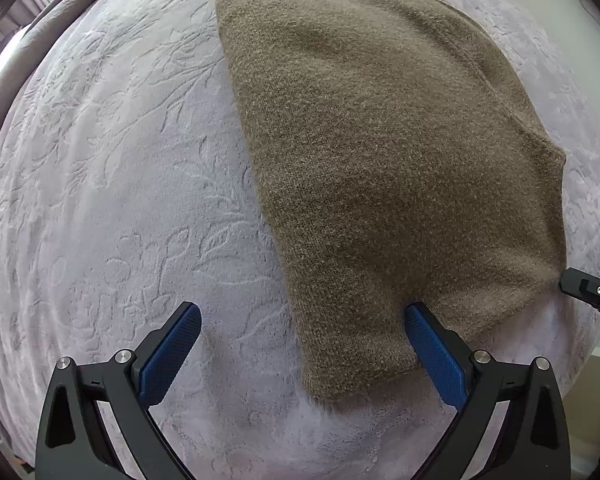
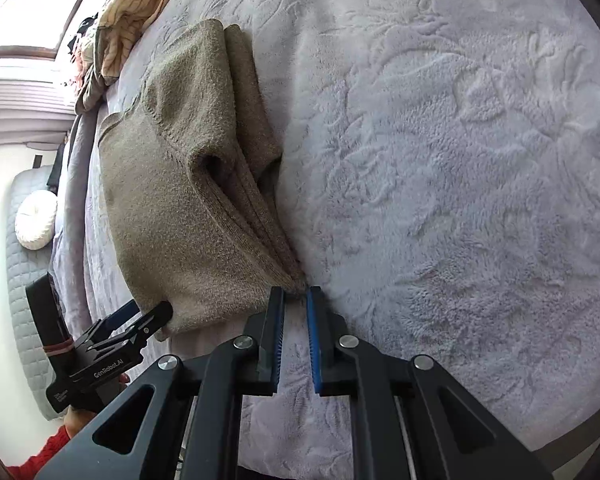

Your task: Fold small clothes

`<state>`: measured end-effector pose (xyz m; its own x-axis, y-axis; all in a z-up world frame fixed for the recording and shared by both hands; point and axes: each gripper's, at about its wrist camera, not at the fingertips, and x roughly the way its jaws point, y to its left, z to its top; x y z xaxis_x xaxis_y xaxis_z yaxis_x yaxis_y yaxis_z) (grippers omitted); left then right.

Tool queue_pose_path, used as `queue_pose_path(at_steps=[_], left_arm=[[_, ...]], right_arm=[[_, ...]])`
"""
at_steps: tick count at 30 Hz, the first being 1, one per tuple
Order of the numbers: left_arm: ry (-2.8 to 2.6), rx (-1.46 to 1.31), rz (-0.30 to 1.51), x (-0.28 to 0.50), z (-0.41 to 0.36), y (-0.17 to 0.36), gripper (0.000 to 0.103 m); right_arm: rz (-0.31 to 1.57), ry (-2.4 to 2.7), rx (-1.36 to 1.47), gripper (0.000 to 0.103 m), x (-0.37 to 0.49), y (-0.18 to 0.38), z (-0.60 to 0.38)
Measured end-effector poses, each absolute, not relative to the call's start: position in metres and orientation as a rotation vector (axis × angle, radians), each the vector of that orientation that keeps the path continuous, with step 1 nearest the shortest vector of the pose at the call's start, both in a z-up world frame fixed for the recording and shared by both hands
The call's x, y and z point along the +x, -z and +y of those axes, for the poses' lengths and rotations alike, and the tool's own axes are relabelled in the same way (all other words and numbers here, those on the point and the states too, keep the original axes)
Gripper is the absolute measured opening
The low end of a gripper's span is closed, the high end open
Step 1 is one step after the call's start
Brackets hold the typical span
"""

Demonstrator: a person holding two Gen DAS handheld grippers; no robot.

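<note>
A brown knitted sweater (image 1: 380, 152) lies folded on a pale lilac embossed blanket (image 1: 112, 200). My left gripper (image 1: 303, 309) points straight down and is open wide. The sweater's near corner sits between its blue pads (image 1: 432, 352), which do not press on it. The right gripper's tip (image 1: 588, 289) shows at the right edge, at the sweater's other near corner. In the right wrist view my right gripper (image 2: 296, 292) is shut on that corner of the sweater (image 2: 188, 208), where the layered edges bunch together. The left gripper (image 2: 140, 314) stands open at the lower left.
A heap of striped yellow and other clothes (image 2: 140, 4) lies at the blanket's far edge. Beyond the bed's side are a white round cushion (image 2: 36, 220) on a grey quilted surface and a window. A hand with a red sleeve (image 2: 56, 446) holds the left gripper.
</note>
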<state>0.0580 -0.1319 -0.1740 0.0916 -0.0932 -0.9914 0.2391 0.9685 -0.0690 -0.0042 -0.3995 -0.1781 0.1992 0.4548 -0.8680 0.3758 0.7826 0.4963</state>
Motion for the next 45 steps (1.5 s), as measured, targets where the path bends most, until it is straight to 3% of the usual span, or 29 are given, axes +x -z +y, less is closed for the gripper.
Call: queue_pose_path(at_steps=[9,10,12,14,16,18,24,34,37,39,45], left_arm=[[0.244,0.118,1.468,0.066,-0.128,0.173,0.102],[0.242,0.116,1.47,0.067,-0.128,0.172,0.102],[0.239,0.112,1.461,0.067,-0.127,0.167,0.102],[0.24,0.109,1.45,0.067,-0.125,0.159,0.102],[0.241,0.101,1.442,0.067,-0.124,0.153,0.102],[0.243,0.095,1.439,0.069,-0.124,0.149,0.102],[0.233,0.079,1.441,0.073,-0.12,0.142,0.102],[0.237,0.052,1.429,0.086,-0.104,0.133,0.102],[0.24,0.053,1.432,0.086,-0.11,0.128,0.102],[0.243,0.053,1.434,0.083,-0.108,0.13,0.102],[0.249,0.058,1.436,0.078,-0.111,0.131,0.102]], right_arm=[[1.274,-0.162,0.534,0.014,0.051,0.125,-0.368],[1.288,-0.16,0.508,0.015,0.06,0.127,-0.363],[1.31,-0.139,0.463,0.028,0.069,0.13,-0.359],[1.325,-0.14,0.455,0.03,0.072,0.134,-0.359],[1.347,-0.13,0.454,0.029,0.075,0.143,-0.36],[1.36,-0.112,0.486,0.009,0.074,0.154,-0.365],[1.383,-0.082,0.617,0.009,0.063,0.183,-0.382],[1.35,-0.141,0.697,0.011,0.043,0.165,-0.394],[1.353,-0.132,0.696,0.022,0.039,0.16,-0.398],[1.351,-0.122,0.702,0.044,0.036,0.159,-0.401],[1.367,-0.117,0.711,0.048,0.034,0.161,-0.404]])
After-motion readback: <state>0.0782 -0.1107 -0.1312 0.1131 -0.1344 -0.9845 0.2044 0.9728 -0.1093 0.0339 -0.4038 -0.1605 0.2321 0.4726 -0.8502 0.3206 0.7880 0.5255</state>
